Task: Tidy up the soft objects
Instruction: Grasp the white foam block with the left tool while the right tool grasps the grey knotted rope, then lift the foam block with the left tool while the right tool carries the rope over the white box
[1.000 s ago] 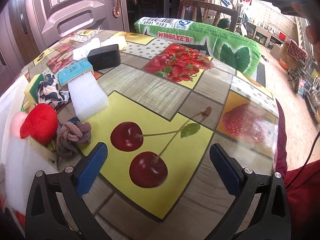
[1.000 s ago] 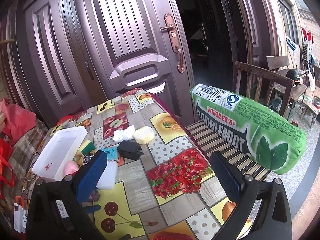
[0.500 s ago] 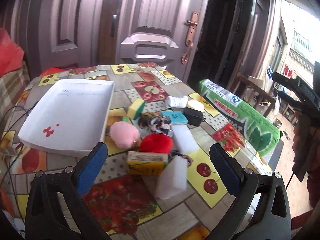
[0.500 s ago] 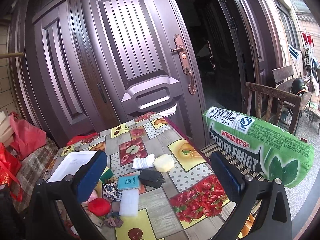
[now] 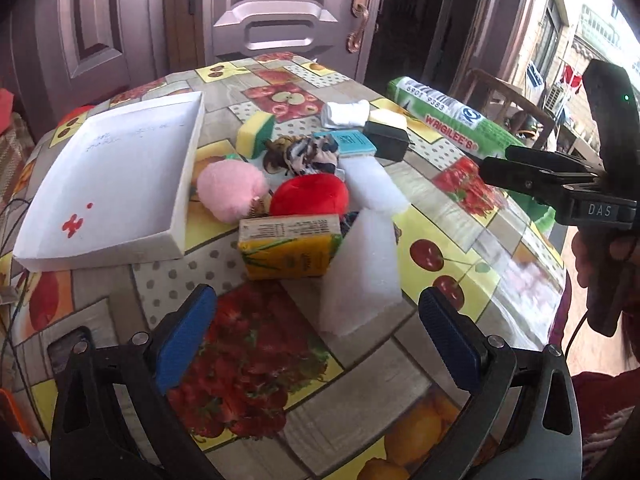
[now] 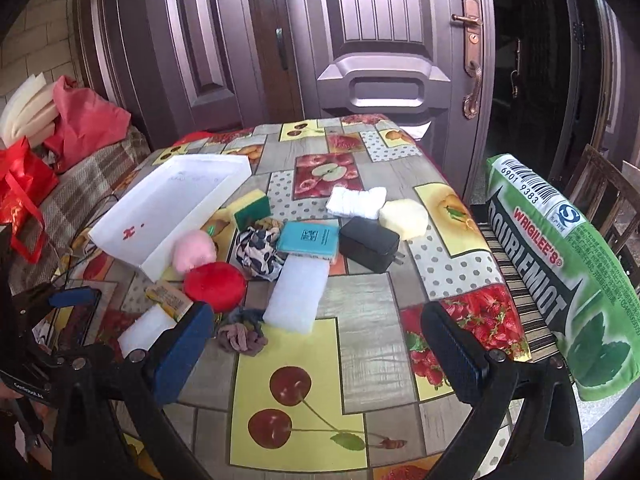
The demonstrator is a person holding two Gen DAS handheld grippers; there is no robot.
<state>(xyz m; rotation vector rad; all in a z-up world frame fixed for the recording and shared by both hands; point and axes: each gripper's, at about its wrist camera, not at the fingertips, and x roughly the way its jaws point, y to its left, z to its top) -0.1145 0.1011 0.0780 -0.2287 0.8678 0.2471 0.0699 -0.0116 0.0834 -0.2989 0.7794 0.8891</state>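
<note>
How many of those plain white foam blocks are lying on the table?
2. One white foam block leans against the yellow juice carton near the left gripper; the other lies flat mid-table, below the teal sponge. More could be hidden under the pile.

door: mauve panelled double door (image 6: 360, 60), brass handle (image 6: 472, 80) | right: dark doorway, wooden chair (image 6: 600, 196) | left: plaid-covered seat (image 6: 80, 184), red bags | tabletop (image 6: 360, 312): fruit-print cloth | light: daylight
</note>
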